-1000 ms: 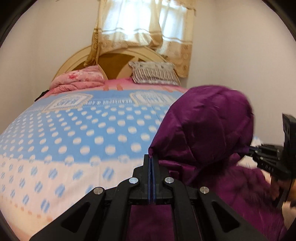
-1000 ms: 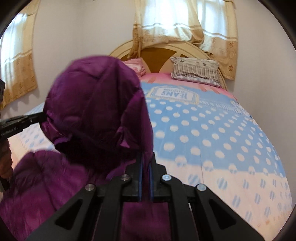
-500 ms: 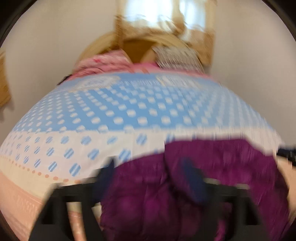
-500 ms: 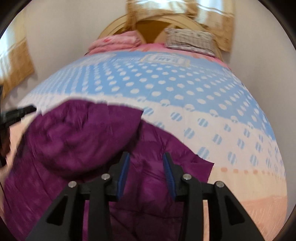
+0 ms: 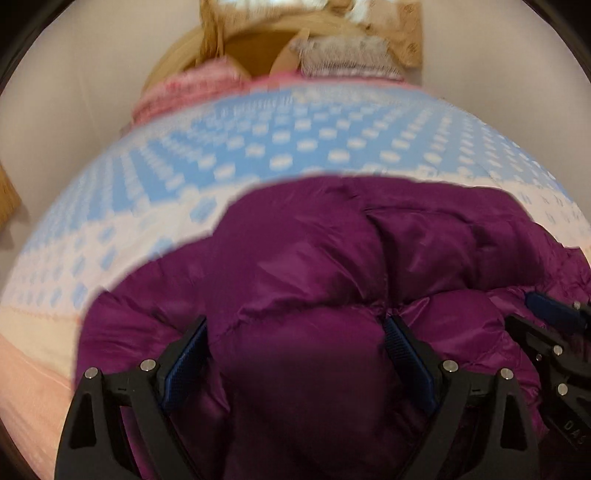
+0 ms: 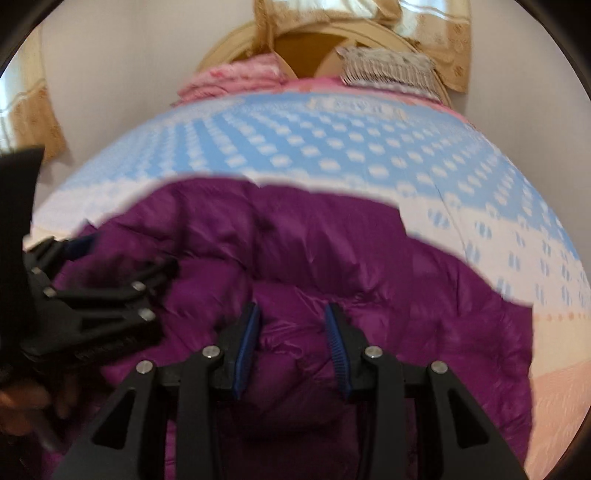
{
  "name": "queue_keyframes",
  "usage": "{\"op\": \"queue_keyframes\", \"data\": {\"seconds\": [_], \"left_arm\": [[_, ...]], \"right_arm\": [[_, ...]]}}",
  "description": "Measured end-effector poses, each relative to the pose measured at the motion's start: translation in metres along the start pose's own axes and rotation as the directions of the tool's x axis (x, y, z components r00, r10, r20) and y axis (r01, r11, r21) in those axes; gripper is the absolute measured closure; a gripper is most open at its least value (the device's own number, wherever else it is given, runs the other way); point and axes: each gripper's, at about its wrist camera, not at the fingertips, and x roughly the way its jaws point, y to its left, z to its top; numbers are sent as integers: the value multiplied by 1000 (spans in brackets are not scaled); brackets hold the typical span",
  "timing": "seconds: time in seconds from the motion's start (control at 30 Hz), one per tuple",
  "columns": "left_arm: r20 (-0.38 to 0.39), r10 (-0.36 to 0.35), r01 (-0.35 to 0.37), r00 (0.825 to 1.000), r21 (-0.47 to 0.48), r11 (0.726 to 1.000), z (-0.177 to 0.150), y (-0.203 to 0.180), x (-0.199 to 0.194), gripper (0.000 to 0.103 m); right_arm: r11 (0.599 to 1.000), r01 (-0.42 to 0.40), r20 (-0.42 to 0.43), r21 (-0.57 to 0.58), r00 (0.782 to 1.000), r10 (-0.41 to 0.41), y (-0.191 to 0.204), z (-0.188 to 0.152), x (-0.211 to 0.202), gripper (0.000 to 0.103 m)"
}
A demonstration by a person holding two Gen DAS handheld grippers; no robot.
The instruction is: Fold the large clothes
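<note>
Now the purple padded jacket [image 5: 332,280] is seen lying heaped on the bedspread [image 5: 280,147], filling the lower half of both wrist views, whereas a second ago its hood was held up in the air between two clamped grippers; the hood has been laid down over the body of the garment, which is judged to mean that one fold has just been set and let go; the left gripper [image 5: 295,347] is shown with its jaws standing wide and opening, a bulge of purple fabric between the blue pads [image 5: 184,365] but not pinched by them; the right gripper [image 6: 291,343] is shown released as well, its jaws parted less widely, with quilted cloth lying between them and no pressure visible; in the right wrist view the left gripper also appears at the left edge of the frame, just above the jacket; the next fold is judged to be still outstanding, since the bundle looks lumpy and uneven; the surface is a bed covered in blue cloth with white dots, turning to a pale and pink border at the lower edges of the frames; at the top of both views a rounded wooden headboard [image 6: 325,40], a striped pillow [image 6: 384,68], folded pink bedding [image 6: 236,79] and beige curtains [image 6: 436,33] against a plain wall are made out, all somewhat blurred.
</note>
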Motion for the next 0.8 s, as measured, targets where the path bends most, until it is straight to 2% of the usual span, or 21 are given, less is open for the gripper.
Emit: {"op": "queue_keyframes", "data": {"seconds": [0.1,0.17,0.4,0.47,0.5,0.53,0.6,0.7,0.8], "left_arm": [[-33,-6,5,999,-29,1000,1,3,9,4],[-44,10,-11,999,-24,1000,0,1,11,1],[-52,-1,-1,999,-45,999,7,4,16,1],[1,10,-10,1000,-87,996,7,17,-4,1],[35,-1,5,999,-103,995,4,23,-14,1],[76,-20,28,997,-114,993,-2,31,-26,1],[98,-15,26,995,-118,993,-12,40,-29,1],[51,-28,36,998,-165,986,-25,52,-18,1],[57,-27,37,998,-177,984,-25,52,-18,1]], "right_arm": [[998,-6,4,57,1000,5,-14,0,3,64],[999,6,-2,52,1000,-6,-12,2,6,64],[999,34,-13,38,999,-34,-7,4,13,64],[998,37,-14,49,999,-37,-10,6,3,65],[998,31,1,62,1000,-31,-11,4,-5,62],[997,-13,27,72,1000,11,-11,4,-21,60],[996,-81,44,49,996,79,-2,2,-41,56],[992,-119,-27,-32,993,118,24,-5,-39,56],[996,-41,-68,-75,997,36,32,-10,-19,57]]}}
